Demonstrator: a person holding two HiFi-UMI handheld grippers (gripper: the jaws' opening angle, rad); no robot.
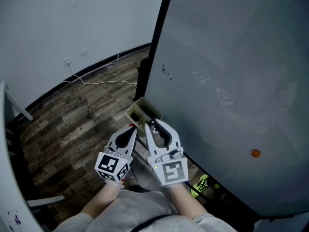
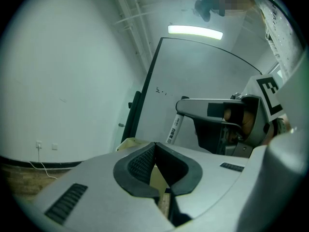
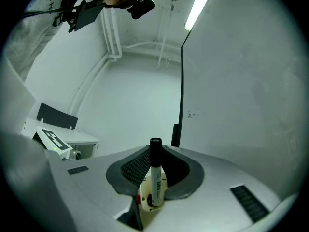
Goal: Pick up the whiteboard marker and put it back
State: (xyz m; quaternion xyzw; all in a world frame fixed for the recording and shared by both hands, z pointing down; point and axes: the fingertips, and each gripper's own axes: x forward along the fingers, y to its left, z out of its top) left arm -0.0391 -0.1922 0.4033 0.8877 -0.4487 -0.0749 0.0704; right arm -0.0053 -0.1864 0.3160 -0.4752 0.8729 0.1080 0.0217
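Observation:
My right gripper [image 3: 155, 151] is shut on the whiteboard marker [image 3: 155, 178], a white barrel with a black cap that stands upright between the pads. Below it lies the cream pen tray [image 3: 144, 199]. In the head view this right gripper [image 1: 155, 125] sits at the tray [image 1: 137, 111] on the lower left corner of the whiteboard [image 1: 231, 81]. The left gripper [image 1: 131, 130] is just beside it, shut with nothing between its pads [image 2: 142, 164]. From the left gripper view the marker [image 2: 173, 130] hangs slanted in the right gripper [image 2: 186, 106].
The whiteboard carries small black marks [image 1: 165, 70] and an orange magnet [image 1: 255, 153]. A white cable [image 1: 104, 82] runs over the wooden floor from a wall socket [image 1: 67, 61]. A green and black shoe [image 1: 200, 185] stands under the board. A white wall rises at the left.

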